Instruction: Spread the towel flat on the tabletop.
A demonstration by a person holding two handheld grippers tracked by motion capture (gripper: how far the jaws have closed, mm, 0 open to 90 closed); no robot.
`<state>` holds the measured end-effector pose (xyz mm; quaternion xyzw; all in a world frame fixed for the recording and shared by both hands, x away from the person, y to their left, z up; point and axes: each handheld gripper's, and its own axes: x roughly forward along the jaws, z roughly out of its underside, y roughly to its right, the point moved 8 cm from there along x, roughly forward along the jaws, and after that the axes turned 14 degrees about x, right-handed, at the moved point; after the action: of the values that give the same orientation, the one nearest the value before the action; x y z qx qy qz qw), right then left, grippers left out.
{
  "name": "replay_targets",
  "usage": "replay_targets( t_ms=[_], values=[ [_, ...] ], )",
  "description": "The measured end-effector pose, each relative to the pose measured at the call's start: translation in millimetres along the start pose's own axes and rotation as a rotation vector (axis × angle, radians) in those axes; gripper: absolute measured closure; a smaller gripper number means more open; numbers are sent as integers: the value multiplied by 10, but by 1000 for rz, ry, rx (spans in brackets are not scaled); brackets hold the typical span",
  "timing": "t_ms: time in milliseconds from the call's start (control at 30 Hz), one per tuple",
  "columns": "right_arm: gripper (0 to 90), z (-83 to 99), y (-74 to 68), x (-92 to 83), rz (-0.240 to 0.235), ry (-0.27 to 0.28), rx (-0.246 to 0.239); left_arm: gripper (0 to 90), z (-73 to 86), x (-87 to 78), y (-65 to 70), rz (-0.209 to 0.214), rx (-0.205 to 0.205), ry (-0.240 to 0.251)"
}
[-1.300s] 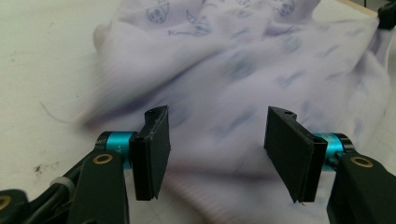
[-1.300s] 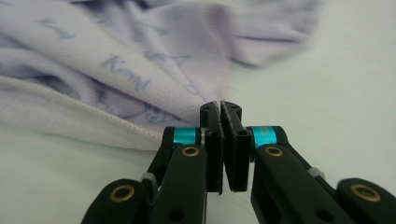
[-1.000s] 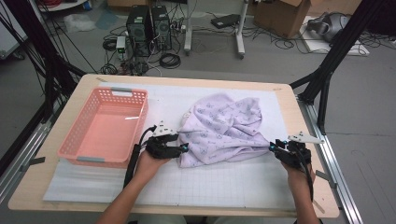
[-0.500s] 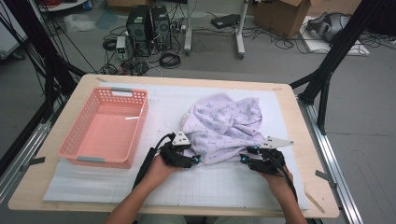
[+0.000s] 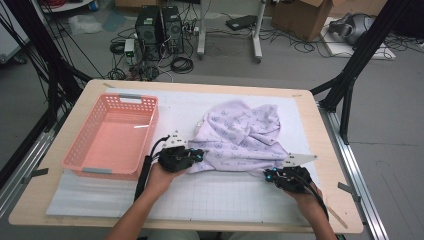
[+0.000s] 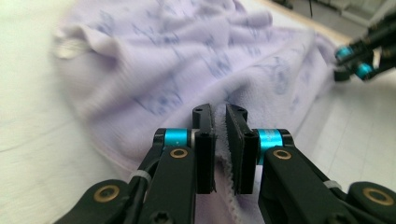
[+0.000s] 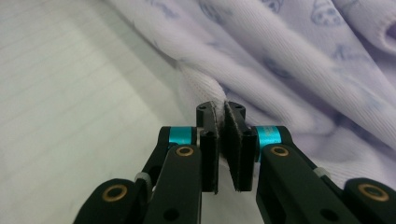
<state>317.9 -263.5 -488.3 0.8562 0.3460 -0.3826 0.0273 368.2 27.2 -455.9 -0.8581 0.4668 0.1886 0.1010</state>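
Your left gripper (image 5: 196,156) has just squeezed onto the near edge of the purple cloth (image 5: 245,135) on the white mat (image 5: 210,195). Your right gripper (image 5: 270,176) pinches its other corner. The cloth's little blue pictures show no words you can read.

The left gripper (image 6: 219,140) is pinching the hem of the lilac printed cloth (image 6: 187,60); its jaws have just been closing on it.
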Motion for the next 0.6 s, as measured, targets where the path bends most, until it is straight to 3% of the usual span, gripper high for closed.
replay_targets(
  t_ms=[100, 267, 333, 400, 467, 600],
  values=[
    [846, 113, 19, -157, -12, -9, -25, 821, -35, -97, -45, -3, -23, 32],
    [848, 245, 53, -383, -12, -16, -59, 834, -106, -132, -14, -7, -16, 63],
    [848, 293, 78, -464, -7, -36, -66, 834, -159, -142, -12, -8, -23, 89],
    [844, 321, 103, -547, -16, -35, -52, 834, -180, -119, -8, -4, -18, 86],
    [752, 294, 124, -600, -16, -15, -33, 834, -181, -59, -25, -20, -5, 72],
    [547, 88, 91, -609, -17, 83, 36, 834, -195, 70, -119, -62, -14, 61]
  ],
)
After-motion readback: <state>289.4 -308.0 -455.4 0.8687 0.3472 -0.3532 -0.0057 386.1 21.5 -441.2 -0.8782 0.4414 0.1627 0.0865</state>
